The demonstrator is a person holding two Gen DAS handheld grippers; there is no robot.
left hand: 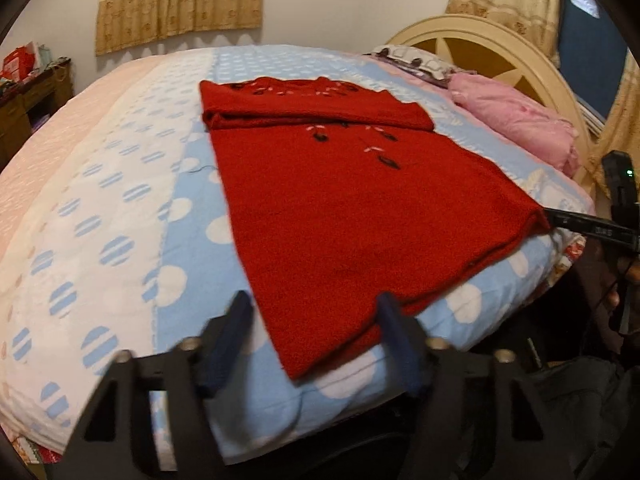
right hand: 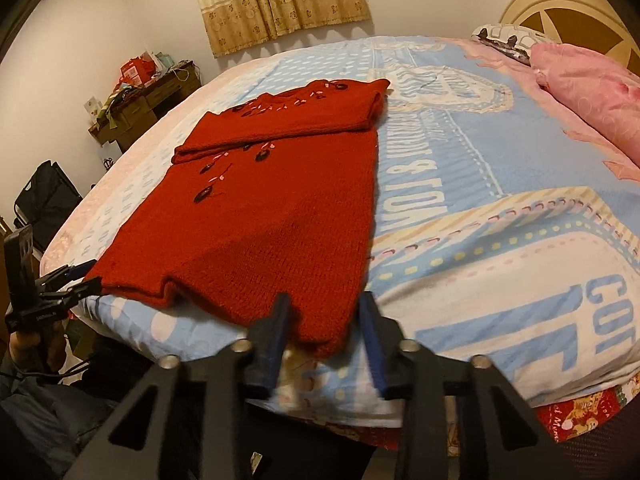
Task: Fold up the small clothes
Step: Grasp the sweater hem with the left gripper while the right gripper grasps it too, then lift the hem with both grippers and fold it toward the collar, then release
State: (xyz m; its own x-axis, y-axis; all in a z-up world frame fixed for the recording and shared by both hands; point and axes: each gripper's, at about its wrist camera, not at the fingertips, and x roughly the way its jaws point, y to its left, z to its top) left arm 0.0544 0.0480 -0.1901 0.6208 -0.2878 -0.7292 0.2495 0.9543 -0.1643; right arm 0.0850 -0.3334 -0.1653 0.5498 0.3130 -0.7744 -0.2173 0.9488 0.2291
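Note:
A red knitted sweater (left hand: 340, 208) lies flat on the bed, its sleeves folded across the chest and its hem toward me. In the left wrist view my left gripper (left hand: 312, 308) straddles the hem's near left corner. Its jaws stand apart and the cloth lies flat between them, not pinched. In the right wrist view my right gripper (right hand: 324, 308) straddles the hem's other corner of the sweater (right hand: 256, 232). The gap there is narrower, and the cloth does not look squeezed. Each gripper also shows in the other view: left gripper (right hand: 86, 276), right gripper (left hand: 554, 216).
The bed's blue, white and pink cover (left hand: 120, 200) spreads all round the sweater. Pink pillows (right hand: 592, 92) lie at the cream headboard (left hand: 500, 52). A cluttered wooden desk (right hand: 144, 104) stands by the far wall. A dark bag (right hand: 44, 196) sits off the bed's left side.

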